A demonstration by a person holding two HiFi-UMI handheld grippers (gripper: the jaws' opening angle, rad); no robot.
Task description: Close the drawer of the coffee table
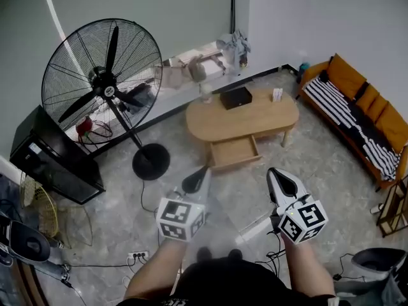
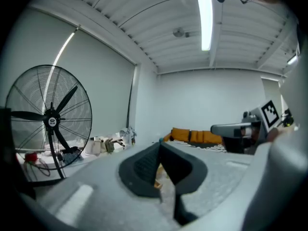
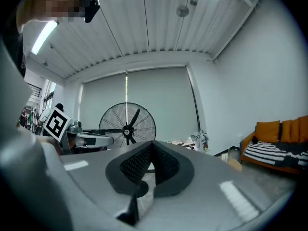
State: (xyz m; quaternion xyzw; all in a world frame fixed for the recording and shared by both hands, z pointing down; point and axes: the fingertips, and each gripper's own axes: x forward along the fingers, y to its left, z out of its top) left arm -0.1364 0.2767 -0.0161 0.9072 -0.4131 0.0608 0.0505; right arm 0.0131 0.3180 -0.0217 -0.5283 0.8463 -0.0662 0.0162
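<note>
1. The coffee table (image 1: 255, 118) is an oval wooden one. Its drawer (image 1: 234, 150) stands pulled out from the table's near side, toward the person, and only its bare wooden bottom shows inside.
2. On the tabletop sits a black box (image 1: 236, 97) near the table's far edge; what it holds cannot be told. A small white item (image 1: 277, 94) stands toward the table's right end.
3. Left of the coffee table stands a large pedestal fan (image 1: 102, 75). Right of the table, along the wall, is an orange sofa (image 1: 357, 107) with a striped cover.
4. Both forearms reach forward from the bottom of the head view, each hand holding its gripper out roughly level and side by side, noses aimed toward the coffee table. Both are on the table's near side, well apart from the drawer front.
5. Left gripper (image 1: 201, 174) – its jaws are pressed together with nothing between them, as the left gripper view shows (image 2: 160, 147).
6. Right gripper (image 1: 275, 176) – its jaws likewise meet tip to tip and hold nothing (image 3: 151, 146).
</note>
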